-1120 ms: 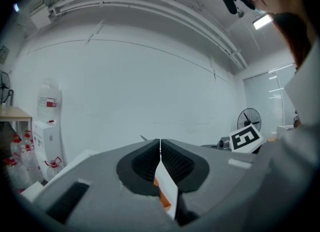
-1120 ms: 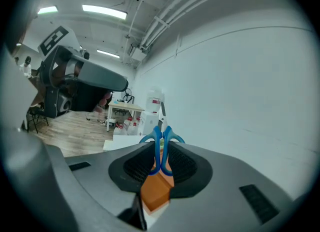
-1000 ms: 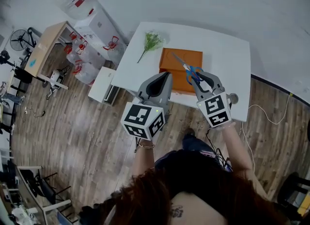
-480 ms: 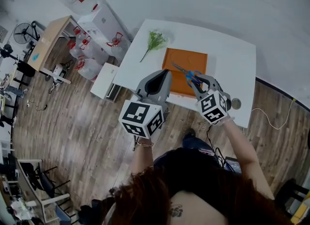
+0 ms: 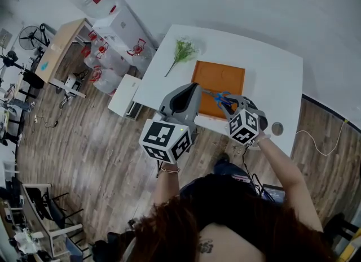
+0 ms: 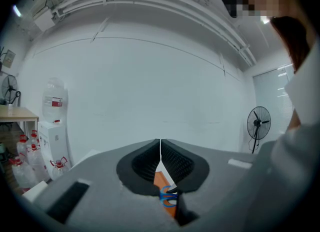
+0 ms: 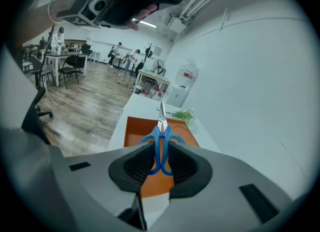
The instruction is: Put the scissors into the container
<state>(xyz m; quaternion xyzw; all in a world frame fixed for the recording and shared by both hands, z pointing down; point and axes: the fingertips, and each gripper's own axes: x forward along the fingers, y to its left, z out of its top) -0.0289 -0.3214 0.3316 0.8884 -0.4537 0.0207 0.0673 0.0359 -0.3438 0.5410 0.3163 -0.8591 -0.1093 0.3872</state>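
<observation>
Blue-handled scissors (image 5: 221, 97) hang over the orange container (image 5: 219, 77) on the white table (image 5: 271, 69); my right gripper (image 5: 228, 104) is shut on their handles. In the right gripper view the scissors (image 7: 160, 138) sit between the jaws with the blades pointing away over the container (image 7: 135, 133). My left gripper (image 5: 188, 92) hovers at the table's near edge, left of the scissors, shut and empty. In the left gripper view its jaws (image 6: 160, 146) meet, with the container (image 6: 161, 181) and scissors handles (image 6: 168, 196) seen below.
A green plant sprig (image 5: 181, 52) lies on the table left of the container. A small round grey object (image 5: 277, 128) sits at the table's near right corner. A white stool (image 5: 125, 96), water bottles (image 5: 98, 49) and a wooden desk (image 5: 56, 49) stand to the left on the wood floor.
The right gripper has drawn the scissors toward the container's near edge and turned them leftward. The left gripper has stayed in place, shut.
</observation>
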